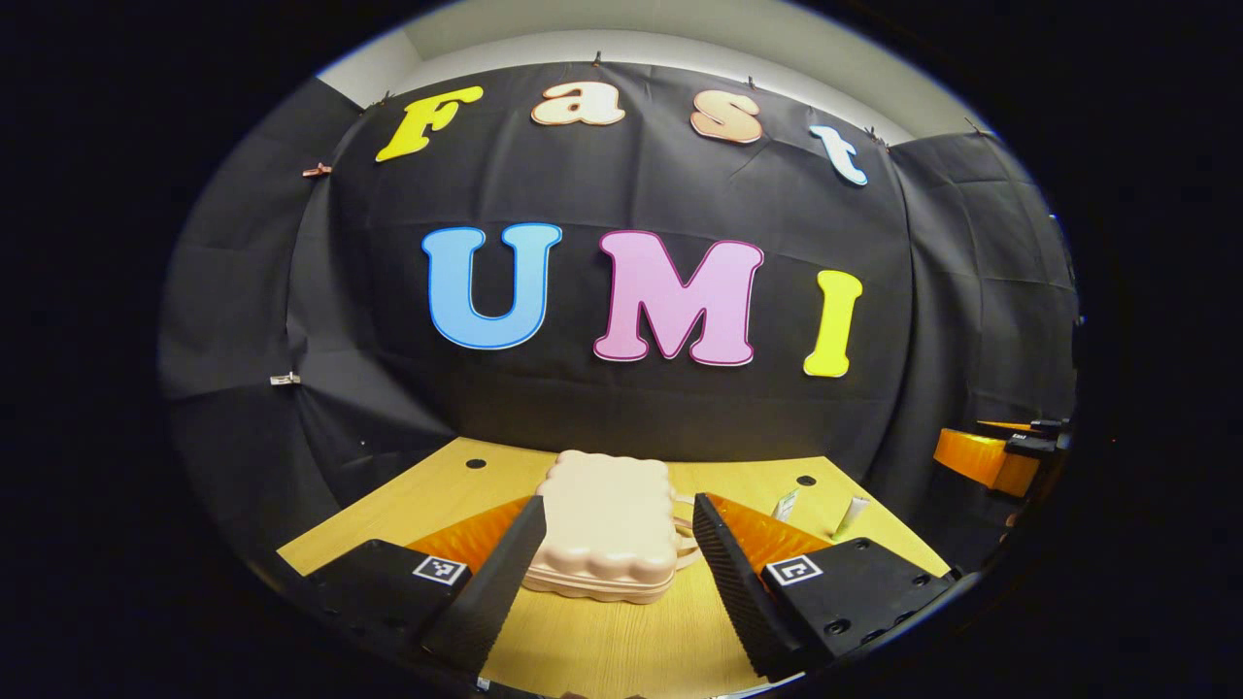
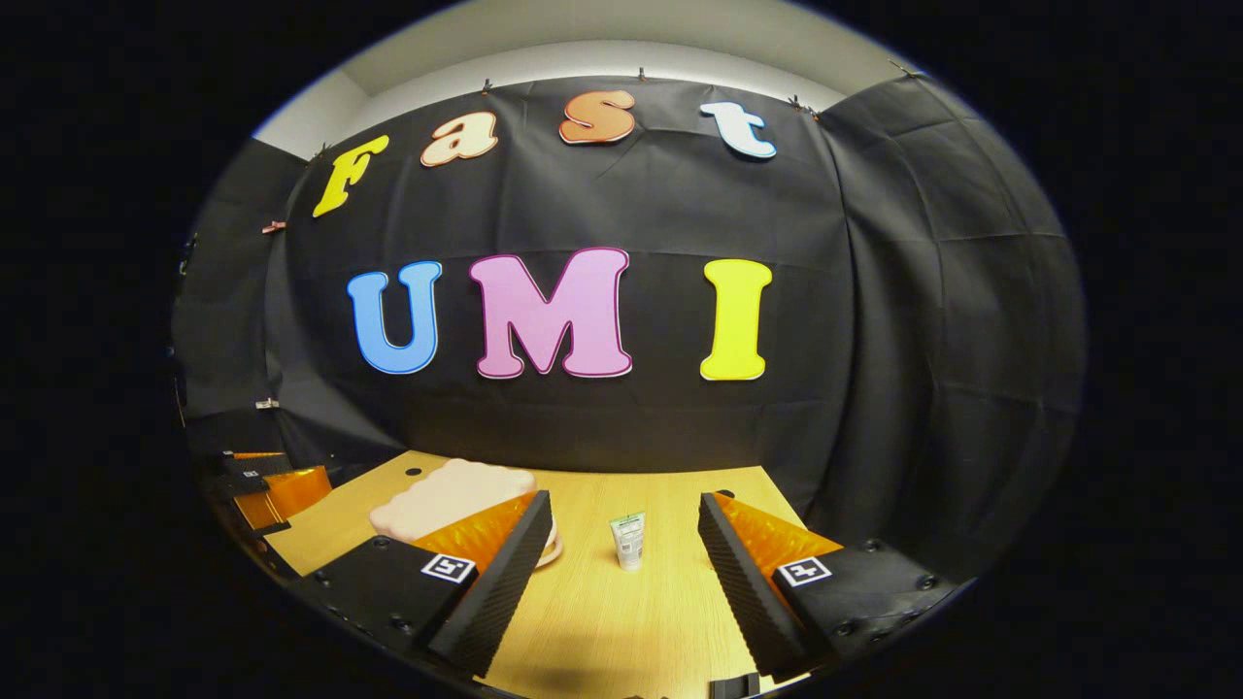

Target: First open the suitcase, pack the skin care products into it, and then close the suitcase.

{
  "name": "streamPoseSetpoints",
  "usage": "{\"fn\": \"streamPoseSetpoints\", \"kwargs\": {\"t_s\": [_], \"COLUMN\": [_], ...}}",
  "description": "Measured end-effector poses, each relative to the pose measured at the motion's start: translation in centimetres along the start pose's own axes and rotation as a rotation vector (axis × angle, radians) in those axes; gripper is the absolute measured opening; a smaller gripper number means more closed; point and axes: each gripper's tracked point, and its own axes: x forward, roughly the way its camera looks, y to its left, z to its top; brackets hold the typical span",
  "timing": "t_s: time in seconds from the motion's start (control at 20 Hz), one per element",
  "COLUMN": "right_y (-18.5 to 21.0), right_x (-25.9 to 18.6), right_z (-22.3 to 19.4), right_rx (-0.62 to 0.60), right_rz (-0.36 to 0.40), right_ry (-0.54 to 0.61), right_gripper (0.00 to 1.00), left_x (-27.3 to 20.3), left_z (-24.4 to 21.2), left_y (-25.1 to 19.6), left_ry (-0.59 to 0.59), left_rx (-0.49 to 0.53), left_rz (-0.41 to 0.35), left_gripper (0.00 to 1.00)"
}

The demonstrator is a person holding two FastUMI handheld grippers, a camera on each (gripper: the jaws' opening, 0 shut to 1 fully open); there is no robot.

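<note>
A small pale pink suitcase (image 1: 607,524) with scalloped edges lies closed on the wooden table (image 1: 602,646), its handle facing right. My left gripper (image 1: 617,558) is open, its fingers standing either side of the case, a little short of it. In the left gripper view a white tube (image 1: 851,517) lies to the right of the case. In the right gripper view my right gripper (image 2: 621,568) is open above the table, with a small white tube (image 2: 628,540) standing on its cap ahead between the fingers. The suitcase (image 2: 452,497) lies to its left.
The black cloth wall closes off the back and both sides of the table. Two round holes (image 1: 475,463) sit near the table's far edge. The other gripper (image 1: 1000,454) shows at the right edge of the left gripper view, and another gripper (image 2: 257,485) at the left of the right gripper view.
</note>
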Motion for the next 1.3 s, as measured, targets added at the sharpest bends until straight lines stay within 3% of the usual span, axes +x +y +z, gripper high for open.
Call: {"fn": "streamPoseSetpoints", "kwargs": {"t_s": [0.45,0.9,1.05,1.25,1.3], "right_y": [-3.8,-7.7,-8.3,-8.9,-9.0], "right_x": [2.5,6.1,6.6,7.2,7.3], "right_z": [0.0,-4.5,-7.0,-8.6,-8.8], "right_rx": [0.007,0.029,0.051,0.068,0.07], "right_rz": [-0.031,-0.032,-0.022,-0.013,-0.012], "right_ry": [-0.002,0.088,0.151,0.193,0.197], "right_gripper": [0.96,0.96,0.97,0.98,0.98], "left_x": [8.4,21.8,25.5,28.4,28.9], "left_z": [-2.5,-11.9,-15.8,-20.3,-21.0], "left_y": [-7.7,-14.8,-15.3,-13.5,-13.9], "left_ry": [0.116,0.356,0.428,0.544,0.557], "left_rx": [0.061,0.114,0.162,0.19,0.201], "left_rz": [-0.178,-0.234,-0.192,-0.057,-0.057], "left_gripper": [0.96,0.96,0.94,0.89,0.89]}}
